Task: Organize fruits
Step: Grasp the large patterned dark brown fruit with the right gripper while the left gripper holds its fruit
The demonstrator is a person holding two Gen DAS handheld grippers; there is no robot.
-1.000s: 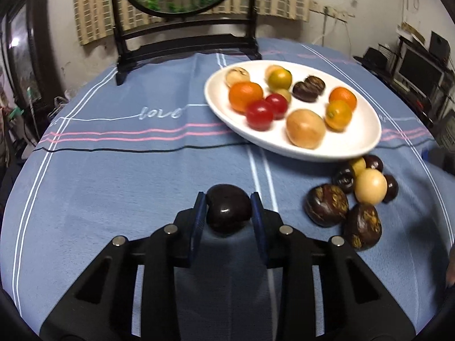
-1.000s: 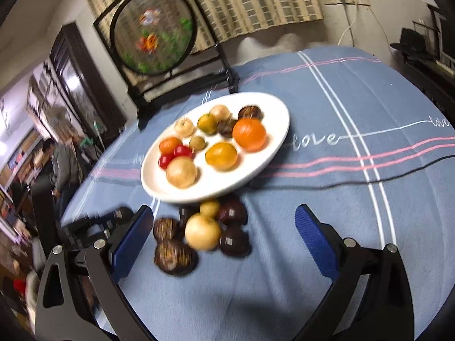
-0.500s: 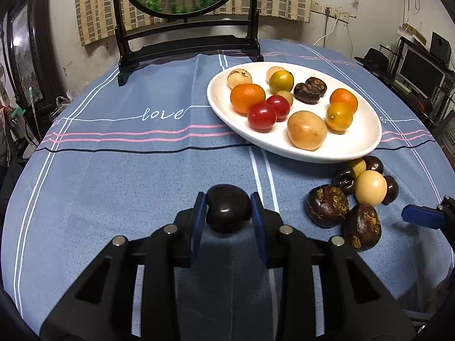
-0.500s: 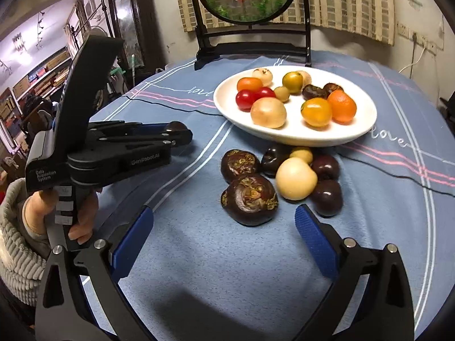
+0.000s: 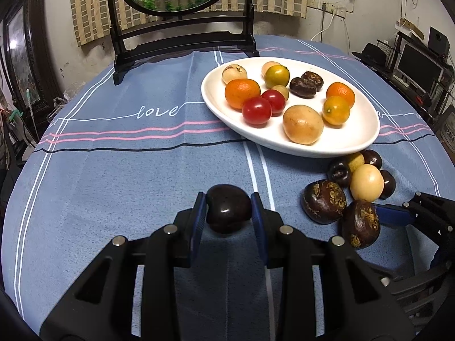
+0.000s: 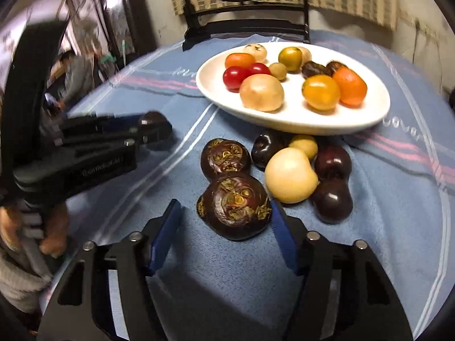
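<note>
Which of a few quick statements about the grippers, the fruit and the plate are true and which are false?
1. The left gripper is shut on a dark fruit. True.
2. The plate is empty. False: it holds fruit, including two red tomatoes.
3. A patterned fruit lies between the right gripper's jaws. True: the jaws have just been closing, with a gap still showing at the left pad.
4. The pale fruit is on the plate. False: it lies on the cloth in front of it.
5. The cloth is red. False: it is blue with stripes.
</note>
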